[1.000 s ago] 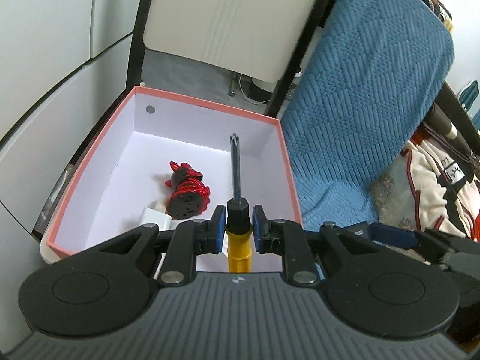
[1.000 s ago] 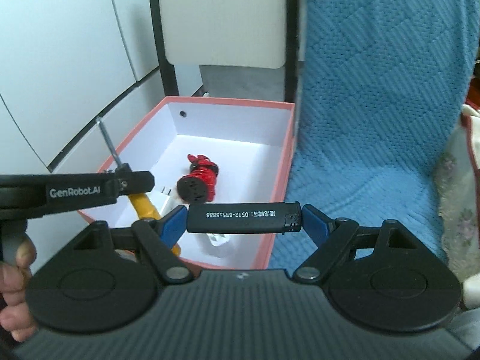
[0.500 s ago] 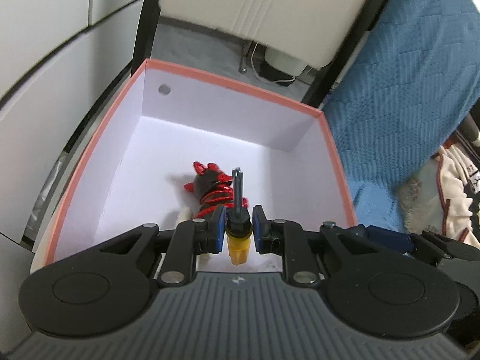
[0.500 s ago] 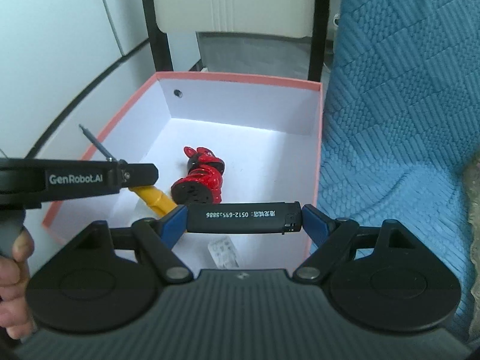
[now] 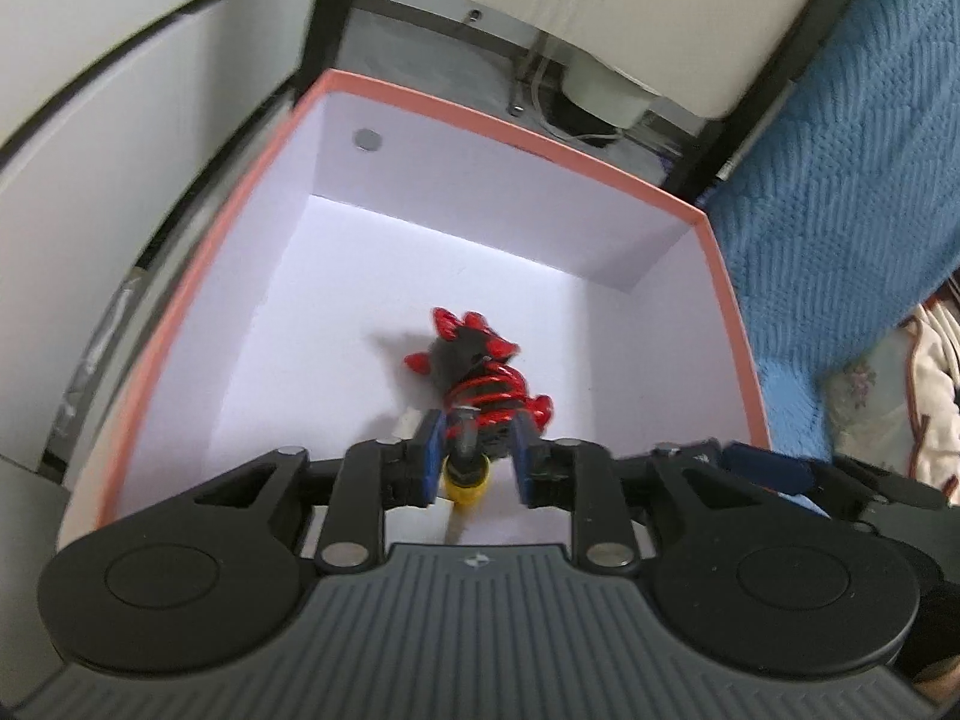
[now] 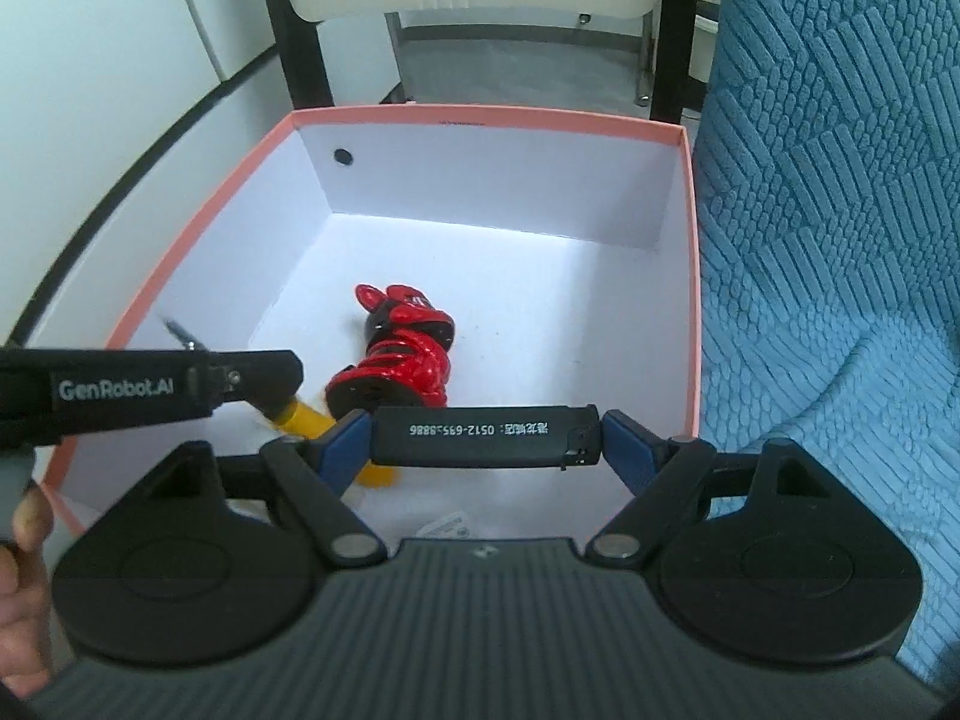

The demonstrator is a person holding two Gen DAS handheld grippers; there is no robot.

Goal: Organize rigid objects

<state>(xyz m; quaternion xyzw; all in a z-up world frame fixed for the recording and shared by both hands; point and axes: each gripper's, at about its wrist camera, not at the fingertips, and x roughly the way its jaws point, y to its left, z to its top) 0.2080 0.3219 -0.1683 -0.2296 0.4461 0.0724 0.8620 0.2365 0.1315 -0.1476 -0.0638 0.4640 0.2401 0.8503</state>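
A white box with a pink rim [image 5: 510,126] [image 6: 480,114] lies open below both grippers. Inside it is a red and black toy [image 5: 480,372] [image 6: 402,360]. My left gripper [image 5: 474,450] hangs over the box's near part and its jaws are opening. The yellow-handled screwdriver [image 5: 465,480] [image 6: 306,420] stands between the blue pads, with a gap on each side. My right gripper [image 6: 486,438] is shut on a black lighter [image 6: 456,429], held crosswise above the box's near edge.
A white labelled item [image 6: 447,525] lies on the box floor by the near wall. A blue knitted blanket [image 6: 828,240] borders the box on the right. A black-framed chair [image 6: 300,42] stands behind it, a white cabinet [image 6: 90,60] on the left. A hand [image 6: 24,540] holds the left gripper.
Both grippers have come forward and down over the box. The left jaws have spread apart, and the screwdriver has slid lower between them. The lighter stays gripped.
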